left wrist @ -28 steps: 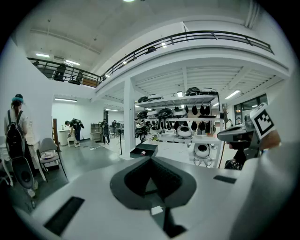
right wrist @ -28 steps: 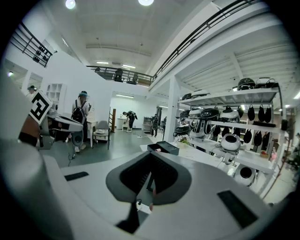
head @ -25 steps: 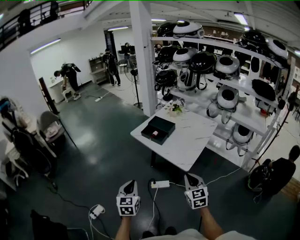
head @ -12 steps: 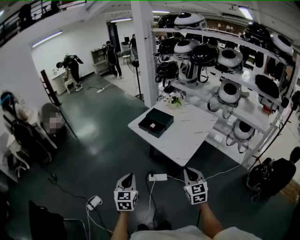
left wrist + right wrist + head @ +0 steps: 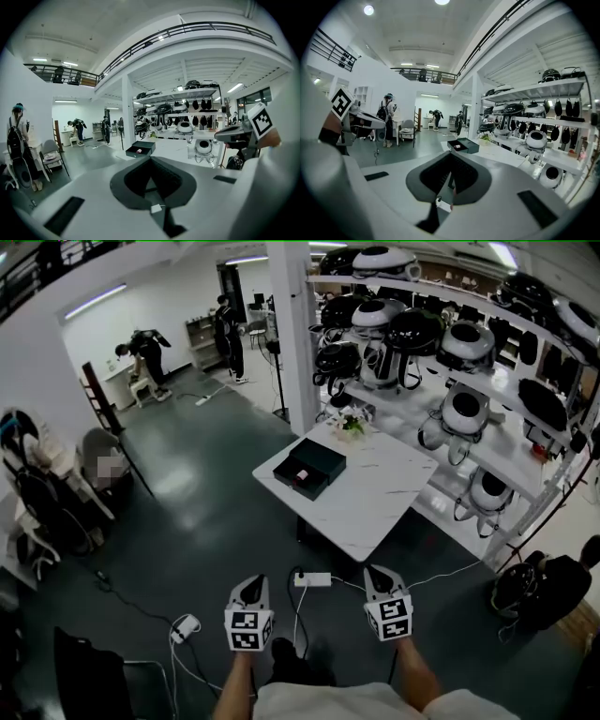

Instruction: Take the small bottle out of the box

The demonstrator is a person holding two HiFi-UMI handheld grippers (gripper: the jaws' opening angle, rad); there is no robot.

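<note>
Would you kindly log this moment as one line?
left gripper: shut, empty | right gripper: shut, empty | small bottle: in box on table, untouched

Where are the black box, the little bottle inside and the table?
Open black rectangular box (image 5: 324,457): head view, far part.
Small pale bottle (image 5: 301,475): head view, its middle.
White rectangular table (image 5: 375,504): head view, bare top.

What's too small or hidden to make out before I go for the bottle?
Head view: small bottle is a tiny pale speck in the box; shape unreadable.
Both gripper views: box's near wall hides much of its inside.
Head view: shelf cut off by the right edge.
</note>
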